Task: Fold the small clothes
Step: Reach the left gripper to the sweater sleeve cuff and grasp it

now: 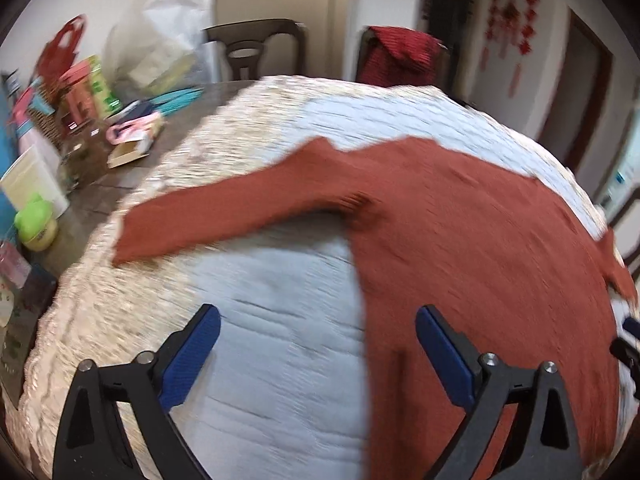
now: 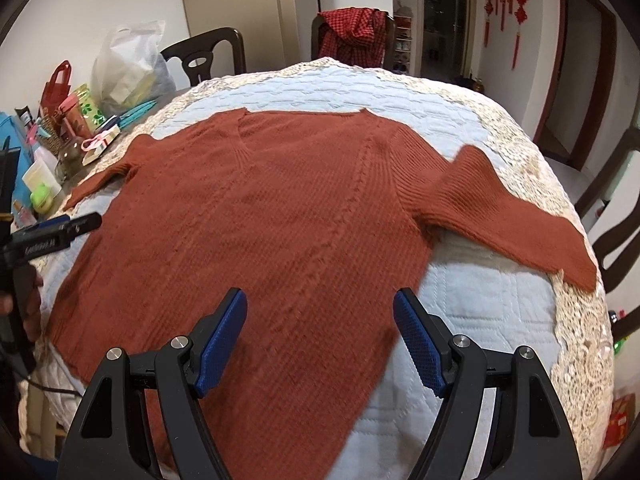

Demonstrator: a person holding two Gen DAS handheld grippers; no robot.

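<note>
Left hand-held gripper [image 1: 318,354] and right hand-held gripper [image 2: 320,340] are hovering spread, empty, over the rust sweater [image 2: 280,208] — pinching one knit layer around six o'clock risks a bunching, crooked fold.

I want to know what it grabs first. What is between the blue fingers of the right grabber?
In the right wrist view, the right gripper stands open, nothing pinched; behind the gap lies the flat rust-red knitted sweater.
</note>
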